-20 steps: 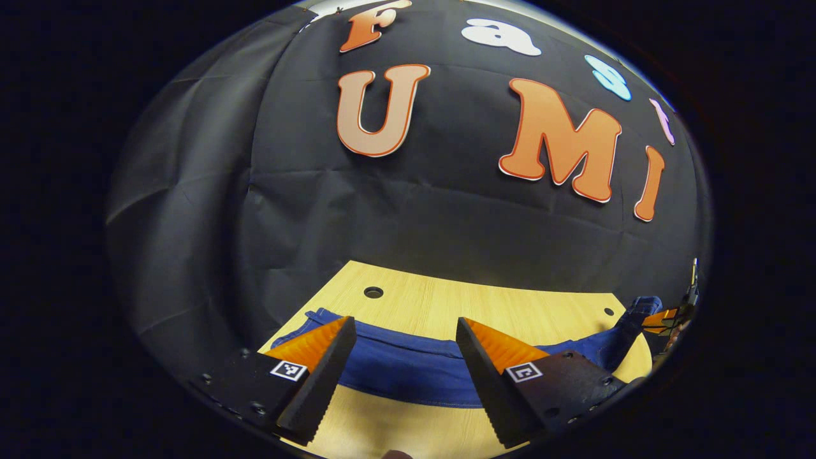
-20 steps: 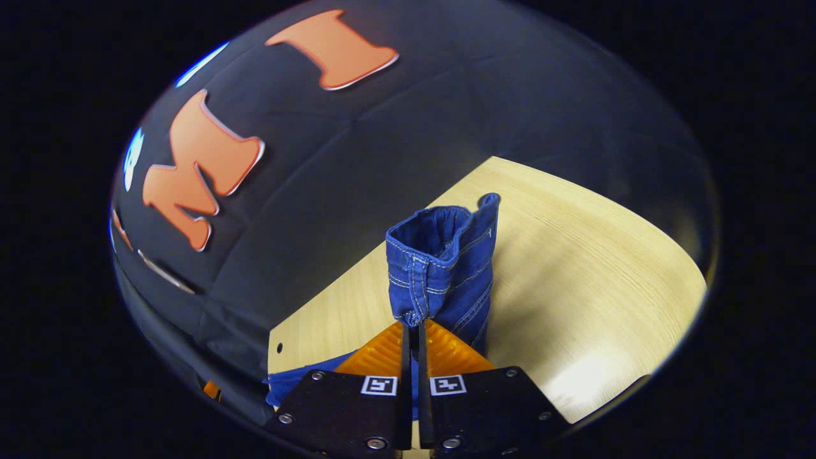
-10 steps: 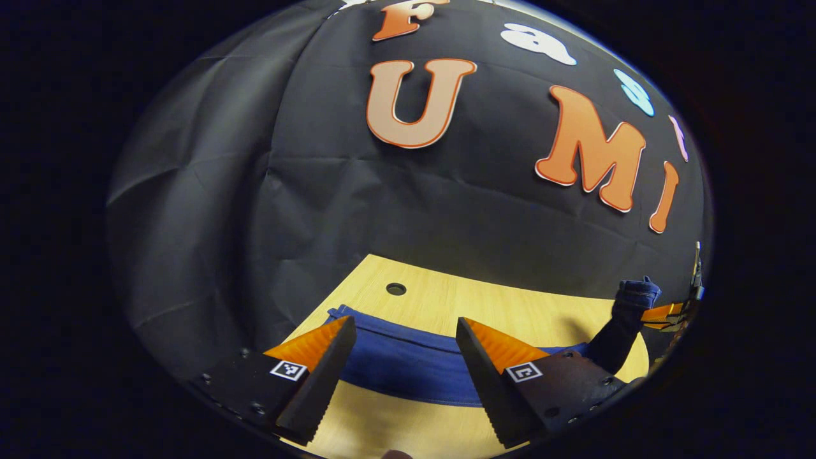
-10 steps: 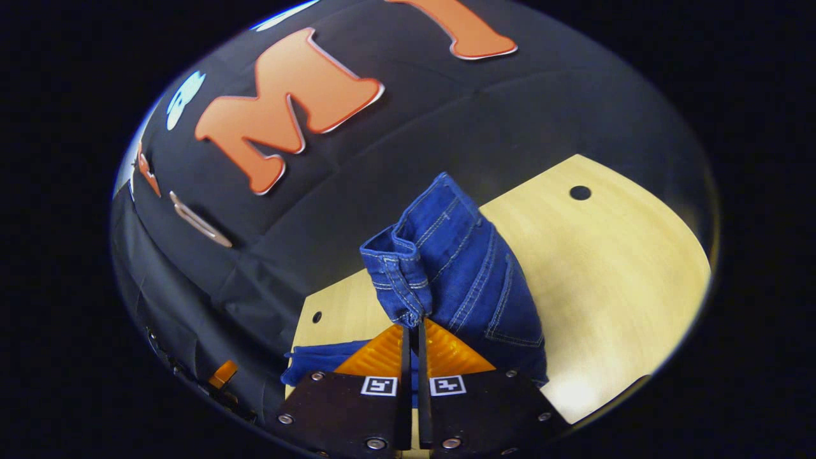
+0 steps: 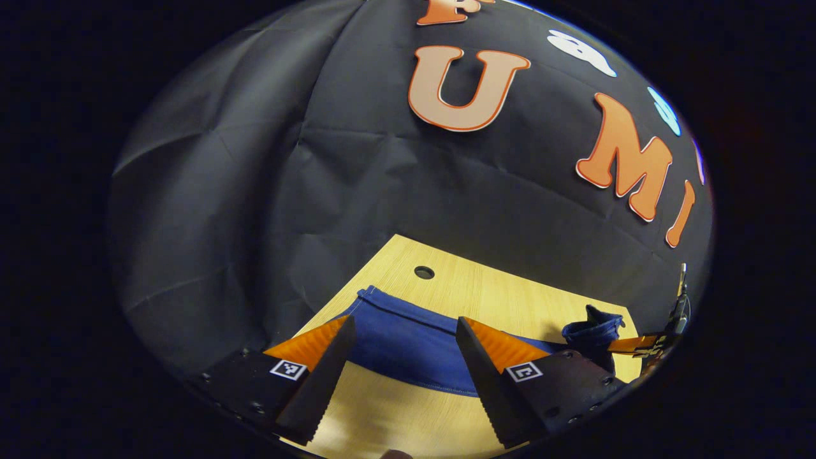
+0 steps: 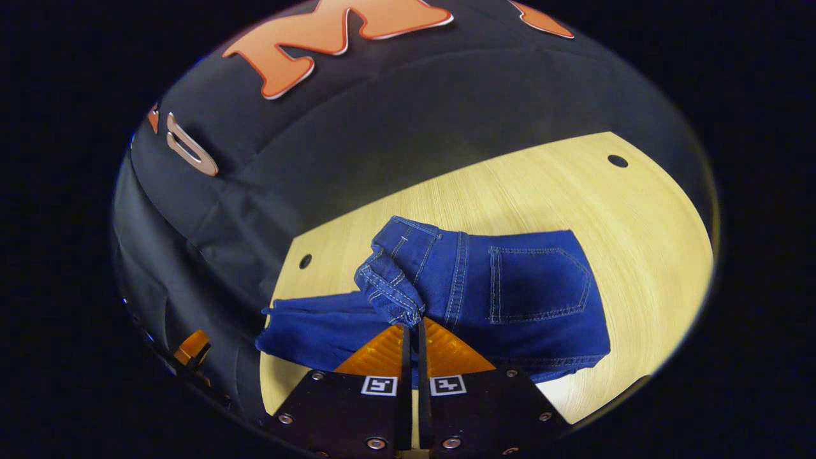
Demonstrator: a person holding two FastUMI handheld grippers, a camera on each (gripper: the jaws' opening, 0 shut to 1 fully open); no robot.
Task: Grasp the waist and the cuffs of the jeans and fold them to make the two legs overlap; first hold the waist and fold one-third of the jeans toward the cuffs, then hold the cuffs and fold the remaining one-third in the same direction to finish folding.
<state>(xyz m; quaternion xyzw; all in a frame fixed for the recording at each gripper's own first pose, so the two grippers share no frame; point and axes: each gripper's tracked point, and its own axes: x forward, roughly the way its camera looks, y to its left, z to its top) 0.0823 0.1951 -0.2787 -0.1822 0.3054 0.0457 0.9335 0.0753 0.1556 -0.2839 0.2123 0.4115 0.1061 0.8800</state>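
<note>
Now the right gripper (image 6: 412, 331) has its fingers pressed together on the waist (image 6: 392, 299) of the jeans (image 6: 503, 299), bunching that denim corner just above the table (image 6: 510, 191). Beyond it the seat and back pocket (image 6: 539, 284) lie flat on the table. Meanwhile the left gripper (image 5: 401, 357) hangs spread wide, holding nothing, just above the leg end of the jeans on the table.
</note>
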